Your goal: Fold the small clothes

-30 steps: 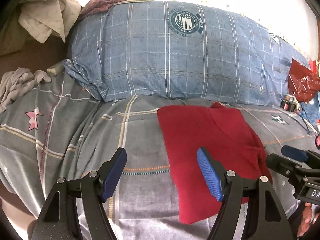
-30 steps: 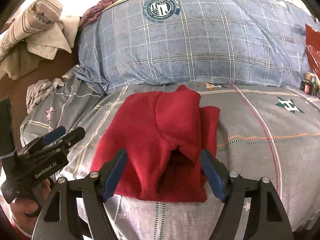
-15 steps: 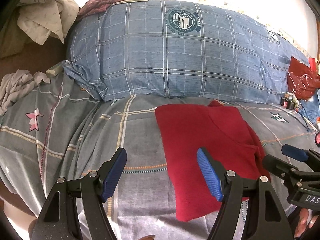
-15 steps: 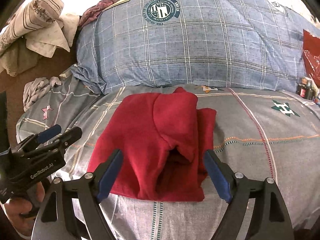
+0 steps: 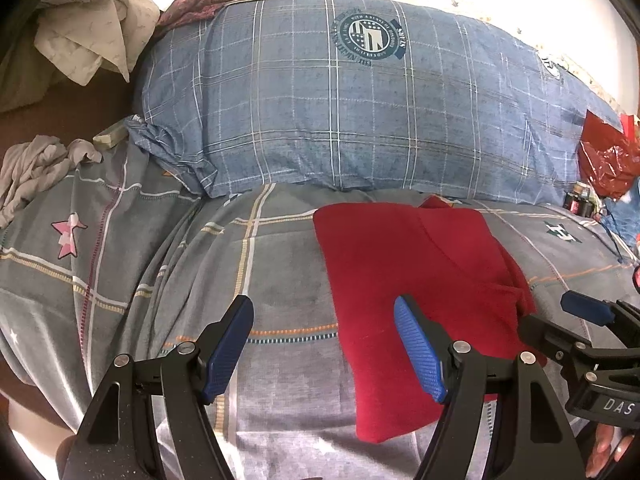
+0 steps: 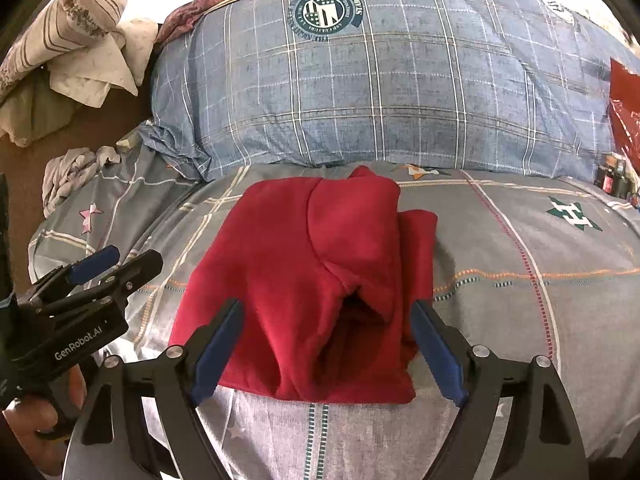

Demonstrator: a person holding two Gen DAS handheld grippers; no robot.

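A red garment (image 6: 312, 288) lies folded into a rough rectangle on the grey bedspread (image 6: 520, 280), with a sleeve layer folded over its right half. It also shows in the left wrist view (image 5: 404, 280), right of centre. My right gripper (image 6: 326, 344) is open and empty, just in front of the garment's near edge, its jaws apart about the garment's width. My left gripper (image 5: 324, 344) is open and empty over the bedspread (image 5: 240, 264), at the garment's left edge. Each gripper shows in the other's view: the right one (image 5: 588, 320) and the left one (image 6: 104, 268).
A large blue plaid pillow (image 6: 380, 92) lies behind the garment. A crumpled grey cloth (image 5: 28, 168) sits at the far left. Pale bedding (image 6: 92, 40) is piled at the back left. A red plastic bag (image 5: 608, 156) and small bottles (image 5: 580, 200) are at the right.
Both grippers have drawn back slightly from the garment. Both stay open; the garment lies as before.
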